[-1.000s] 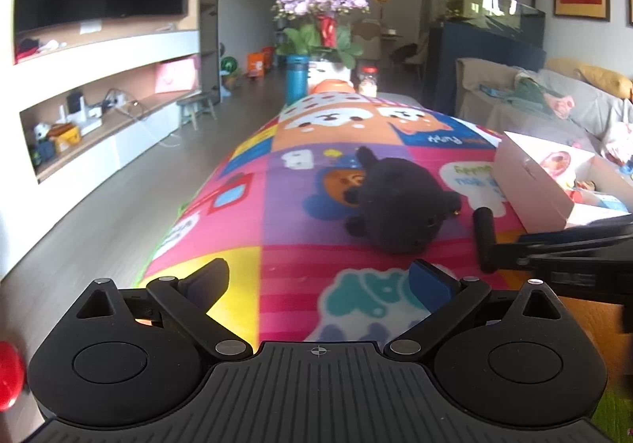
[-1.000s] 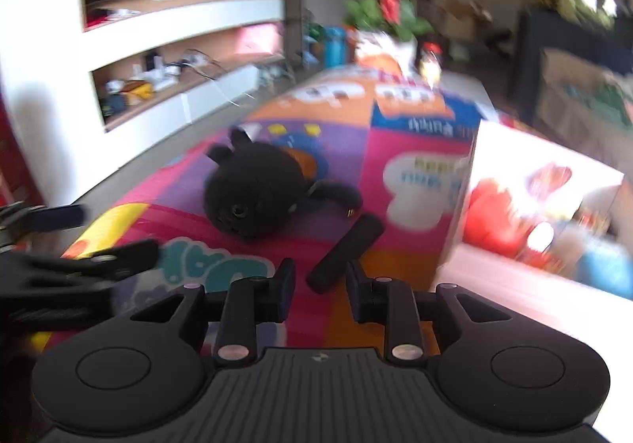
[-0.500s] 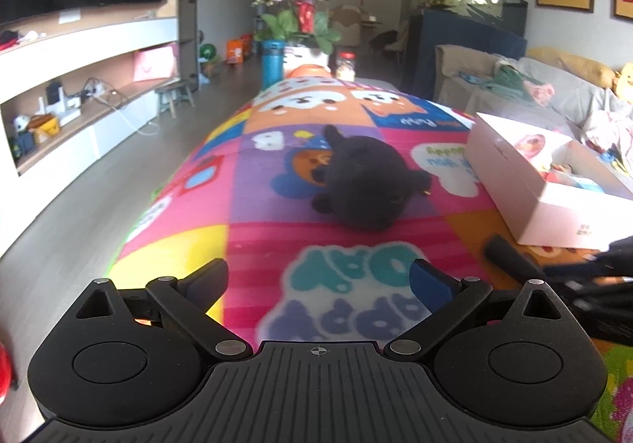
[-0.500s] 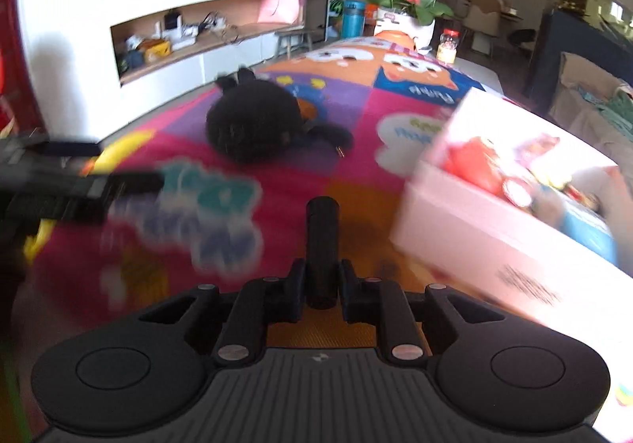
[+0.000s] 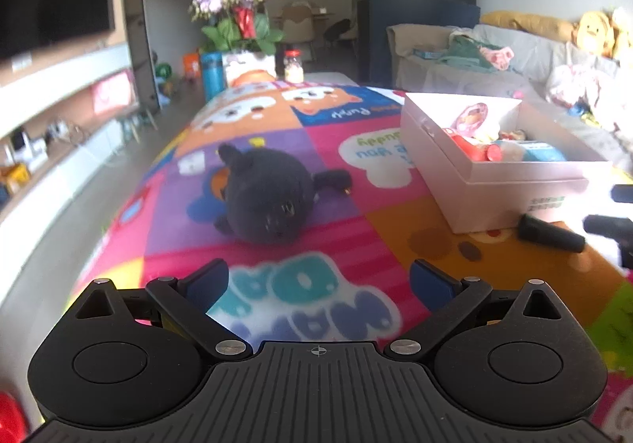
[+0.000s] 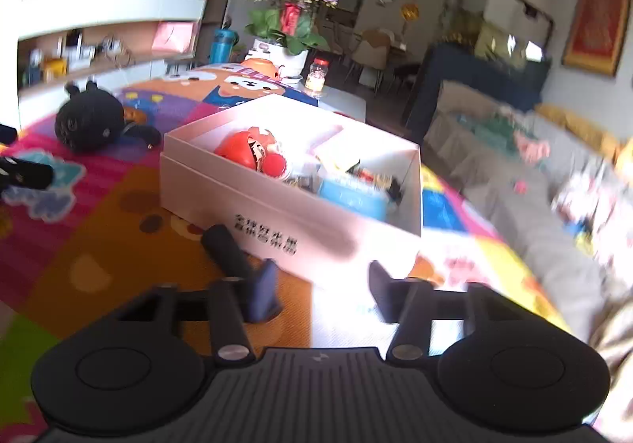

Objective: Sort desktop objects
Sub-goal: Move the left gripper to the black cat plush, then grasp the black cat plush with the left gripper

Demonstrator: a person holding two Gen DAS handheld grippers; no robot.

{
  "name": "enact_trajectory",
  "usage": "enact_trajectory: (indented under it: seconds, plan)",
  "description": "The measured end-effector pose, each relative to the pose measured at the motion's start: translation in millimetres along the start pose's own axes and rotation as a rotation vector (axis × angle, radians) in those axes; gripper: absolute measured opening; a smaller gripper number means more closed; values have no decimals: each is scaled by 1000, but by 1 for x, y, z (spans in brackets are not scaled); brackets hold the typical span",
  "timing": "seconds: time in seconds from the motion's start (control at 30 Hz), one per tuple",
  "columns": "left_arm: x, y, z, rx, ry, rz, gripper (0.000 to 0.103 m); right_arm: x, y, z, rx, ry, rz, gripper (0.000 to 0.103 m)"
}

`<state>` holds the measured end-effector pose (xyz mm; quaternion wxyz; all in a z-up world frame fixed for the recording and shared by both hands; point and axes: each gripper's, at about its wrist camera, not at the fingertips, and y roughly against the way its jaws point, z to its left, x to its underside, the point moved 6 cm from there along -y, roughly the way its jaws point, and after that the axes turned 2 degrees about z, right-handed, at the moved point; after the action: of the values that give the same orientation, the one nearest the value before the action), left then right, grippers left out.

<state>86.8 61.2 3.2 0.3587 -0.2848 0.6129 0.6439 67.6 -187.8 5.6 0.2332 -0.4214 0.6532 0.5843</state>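
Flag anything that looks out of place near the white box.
The black stick lies on the mat against the outside of the white box, not in it with the other toys. The right claw is opening, nothing between its jaws.
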Motion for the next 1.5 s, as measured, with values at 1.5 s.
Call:
enact_trajectory:
  seconds: [1.5]
  plan:
    - [4, 18, 1, 247, 167, 70, 97, 21, 3, -28, -14, -291, -41, 103]
